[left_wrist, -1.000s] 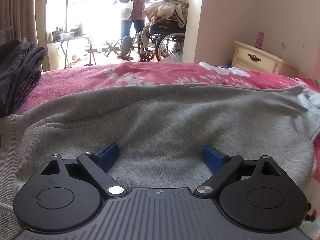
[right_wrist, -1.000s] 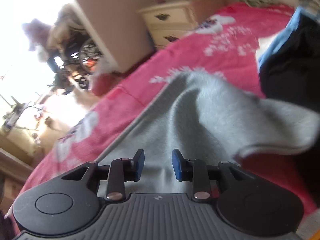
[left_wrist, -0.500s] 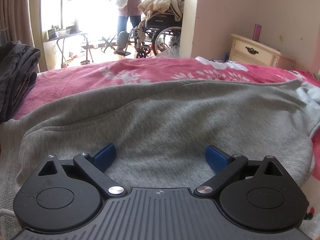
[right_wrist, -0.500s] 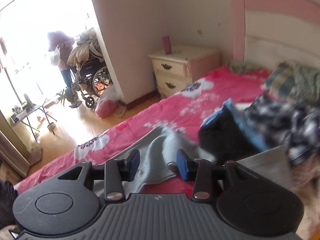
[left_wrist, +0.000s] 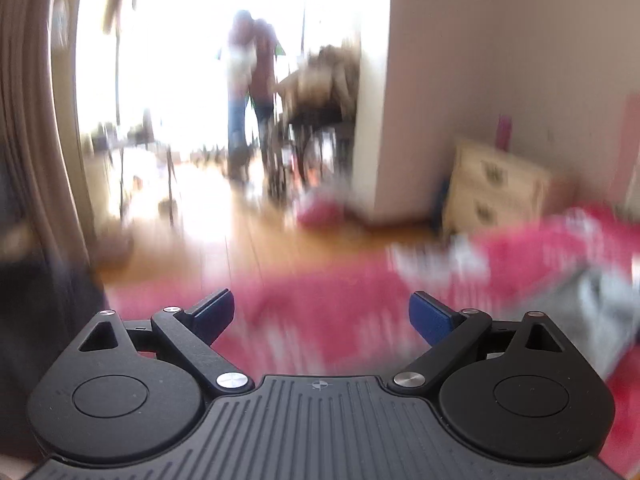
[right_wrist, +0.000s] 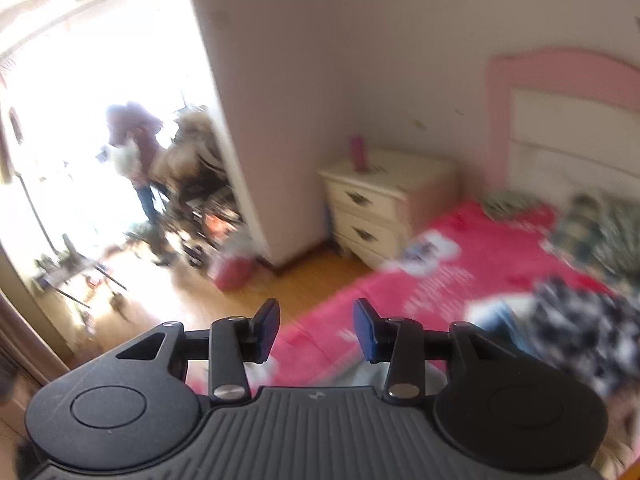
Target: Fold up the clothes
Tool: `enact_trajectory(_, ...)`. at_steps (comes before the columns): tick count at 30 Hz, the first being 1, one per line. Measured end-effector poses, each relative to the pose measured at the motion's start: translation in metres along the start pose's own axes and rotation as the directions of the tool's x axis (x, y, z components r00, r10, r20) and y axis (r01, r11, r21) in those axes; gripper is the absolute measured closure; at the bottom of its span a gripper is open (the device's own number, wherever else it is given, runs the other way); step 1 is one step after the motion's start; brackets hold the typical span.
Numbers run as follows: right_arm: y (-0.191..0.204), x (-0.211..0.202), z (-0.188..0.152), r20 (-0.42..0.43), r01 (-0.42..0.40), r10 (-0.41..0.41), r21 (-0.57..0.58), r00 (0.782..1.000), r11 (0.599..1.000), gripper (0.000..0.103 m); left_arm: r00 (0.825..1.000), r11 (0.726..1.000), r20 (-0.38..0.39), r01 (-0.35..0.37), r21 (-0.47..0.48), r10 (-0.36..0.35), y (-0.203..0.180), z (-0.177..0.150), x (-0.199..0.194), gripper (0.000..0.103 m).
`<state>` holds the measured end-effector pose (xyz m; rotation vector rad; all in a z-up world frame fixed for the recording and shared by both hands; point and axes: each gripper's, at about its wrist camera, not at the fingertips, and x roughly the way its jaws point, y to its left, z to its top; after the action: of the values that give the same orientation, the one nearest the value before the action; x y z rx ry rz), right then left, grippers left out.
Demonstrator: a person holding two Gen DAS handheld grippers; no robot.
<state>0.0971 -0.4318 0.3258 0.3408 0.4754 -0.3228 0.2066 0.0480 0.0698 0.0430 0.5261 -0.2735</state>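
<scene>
The left gripper (left_wrist: 321, 312) hangs over the pink bedspread (left_wrist: 312, 300) with fingers wide apart, holding nothing. The grey sweatshirt (left_wrist: 596, 300) lies blurred at the frame's right edge. The right gripper (right_wrist: 316, 326) is also parted and empty, a strip of grey cloth showing just beneath its fingers.

My left gripper (left_wrist: 322, 312) and right gripper (right_wrist: 316, 328) both hang above the bed (right_wrist: 472, 276). A sweatshirt (left_wrist: 592, 304) lies on the bed to my right. Beyond the bed stands a nightstand (right_wrist: 384, 204), against the wall beside the headboard (right_wrist: 568, 120). Further left, a person (right_wrist: 136, 160) stands next to a wheelchair (right_wrist: 200, 192).
</scene>
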Motion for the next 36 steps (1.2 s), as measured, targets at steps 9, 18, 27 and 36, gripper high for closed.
enact_trajectory(9,0.038,0.039,0.075,0.037,-0.052,0.054,-0.037,0.998,0.998,0.059,0.998,0.996,0.022,0.059,0.063,-0.06,-0.011,0.111,-0.005,0.007)
enact_trajectory(18,-0.038,0.069,0.071,0.07,-0.052,0.05,0.026,0.996,0.998,0.059,0.995,0.997,0.097,-0.023,0.076,0.016,-0.019,0.178,-0.007,0.007)
enact_trajectory(27,-0.092,0.102,-0.007,-0.048,-0.135,0.133,-0.044,0.99,0.99,0.058,0.999,0.998,-0.034,-0.039,-0.055,0.037,-0.045,0.079,0.004,0.007)
enact_trajectory(36,-0.145,0.135,-0.086,-0.17,-0.225,0.206,-0.103,0.964,0.969,0.058,0.988,0.995,-0.125,0.094,-0.018,-0.095,-0.132,0.016,0.027,0.007)
